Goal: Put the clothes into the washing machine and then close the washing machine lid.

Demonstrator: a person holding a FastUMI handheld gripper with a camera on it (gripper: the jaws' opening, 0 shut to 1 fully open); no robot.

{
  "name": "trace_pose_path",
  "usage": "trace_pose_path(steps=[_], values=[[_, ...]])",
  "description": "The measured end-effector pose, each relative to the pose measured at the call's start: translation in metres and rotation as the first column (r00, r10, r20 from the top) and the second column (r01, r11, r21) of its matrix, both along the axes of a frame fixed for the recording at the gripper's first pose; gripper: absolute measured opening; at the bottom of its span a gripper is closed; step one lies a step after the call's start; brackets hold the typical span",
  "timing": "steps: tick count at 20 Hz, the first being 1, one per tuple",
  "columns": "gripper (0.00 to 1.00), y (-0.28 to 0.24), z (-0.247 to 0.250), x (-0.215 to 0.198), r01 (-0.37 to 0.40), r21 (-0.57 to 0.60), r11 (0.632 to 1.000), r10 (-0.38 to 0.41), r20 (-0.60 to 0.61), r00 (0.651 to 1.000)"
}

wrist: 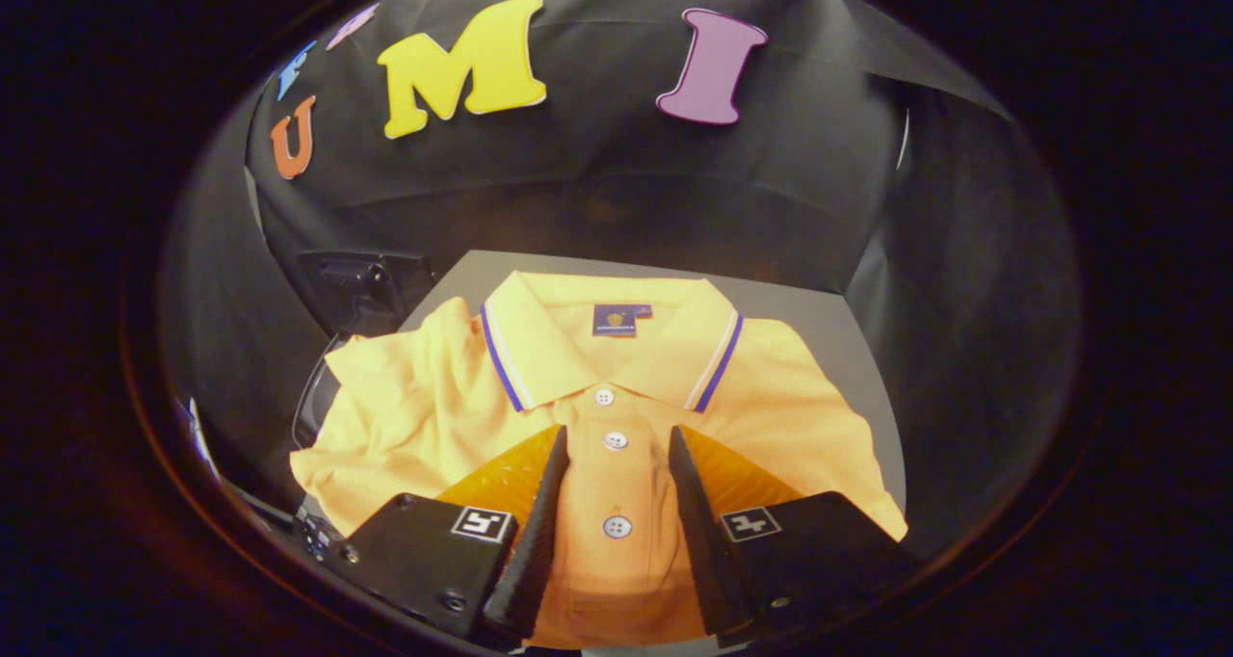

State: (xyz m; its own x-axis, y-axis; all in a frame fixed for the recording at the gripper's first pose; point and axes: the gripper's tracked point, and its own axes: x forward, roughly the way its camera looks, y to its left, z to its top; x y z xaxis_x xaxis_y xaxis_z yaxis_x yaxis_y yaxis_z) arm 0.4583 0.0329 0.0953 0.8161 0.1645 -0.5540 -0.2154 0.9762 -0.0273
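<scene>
A yellow-orange polo shirt (771, 397) lies folded on a grey surface (828, 310), collar away from me, with blue and white stripes on the collar edges and a buttoned placket. My gripper (616, 440) hovers over the shirt's chest, fingers spread apart on either side of the placket. The middle button sits between the fingertips and the lower button lies between the fingers nearer me. Nothing is gripped. One sleeve is rumpled off to the left side.
A dark boxy device (361, 286) with a cable stands at the surface's far left corner, beside the rumpled sleeve. Black cloth walls close in behind and on both sides. The grey surface ends just beyond the collar.
</scene>
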Motion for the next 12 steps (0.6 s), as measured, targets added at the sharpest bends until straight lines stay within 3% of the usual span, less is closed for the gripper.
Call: trace_pose_path(steps=[4, 8, 12], values=[[0.38, -0.003, 0.0, 0.0, -0.032, 0.032, 0.999, 0.031, 0.033, 0.999], [0.17, -0.001, 0.0, 0.004, -0.033, 0.048, 0.998, 0.03, 0.073, 0.997], [0.1, 0.007, 0.009, -0.006, -0.021, 0.126, 0.992, 0.008, 0.103, 0.995]])
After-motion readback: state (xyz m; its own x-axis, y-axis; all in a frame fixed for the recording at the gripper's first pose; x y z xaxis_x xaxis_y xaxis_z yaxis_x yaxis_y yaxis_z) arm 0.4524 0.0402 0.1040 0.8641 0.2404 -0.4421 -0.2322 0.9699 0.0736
